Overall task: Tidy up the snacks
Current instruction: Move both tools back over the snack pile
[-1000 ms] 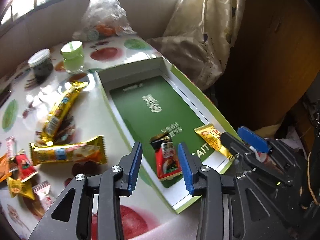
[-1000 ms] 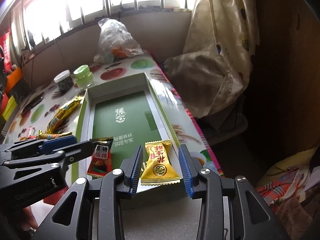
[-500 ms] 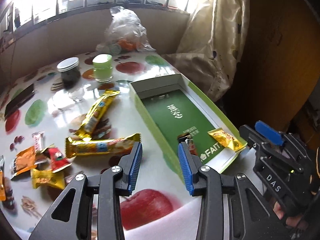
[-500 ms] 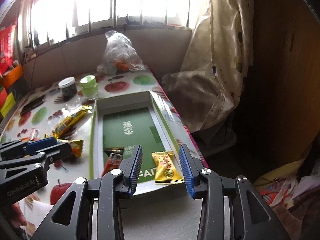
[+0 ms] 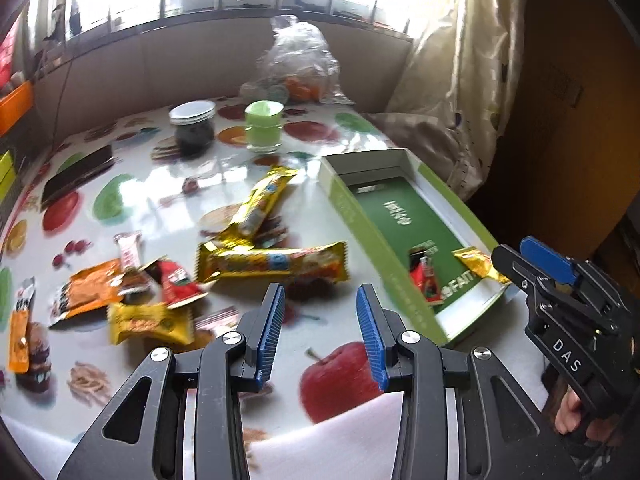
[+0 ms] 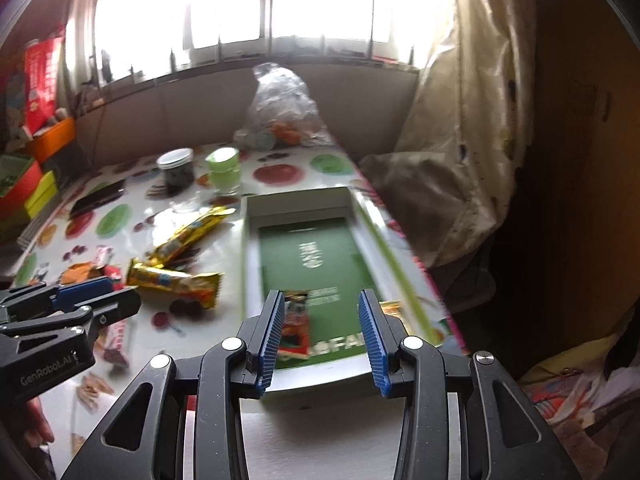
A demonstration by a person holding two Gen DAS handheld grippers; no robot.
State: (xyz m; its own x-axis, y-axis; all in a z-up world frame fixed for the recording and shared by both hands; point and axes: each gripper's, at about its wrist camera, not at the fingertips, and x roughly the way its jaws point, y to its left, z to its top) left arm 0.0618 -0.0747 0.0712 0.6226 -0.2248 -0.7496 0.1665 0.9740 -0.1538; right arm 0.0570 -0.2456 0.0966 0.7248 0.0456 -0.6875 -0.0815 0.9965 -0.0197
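My left gripper (image 5: 320, 332) hangs over the fruit-print table (image 5: 168, 184) with its jaws apart and nothing between them, and my right gripper (image 6: 322, 336) hovers at the near end of the green box (image 6: 384, 240), jaws likewise apart and empty. Two snacks already lie in the box's near end: a red packet (image 5: 425, 276) on the left of the green floor and a yellow candy packet (image 5: 476, 264) by the right wall. The rest wait loose on the table to the left of the box: a long gold bar (image 5: 272, 262) nearest my left jaws, a second gold bar (image 5: 262, 200) angled behind it, then a yellow packet (image 5: 148, 322), a small red packet (image 5: 176, 284) and an orange packet (image 5: 86, 290) crowded together further left. I judge the next pick is the near gold bar; I would come down across its narrow width near the middle, so it lifts level and does not droop, and close only once both pads straddle it. It lies close beside the box's left wall, so I must lift clear of that rim before swinging right. The far half of the box is bare, good room for a long bar laid lengthwise. The dark jar (image 5: 193, 128) and green jar (image 5: 263, 126) stand well back, out of my path; my right gripper should stay aside.
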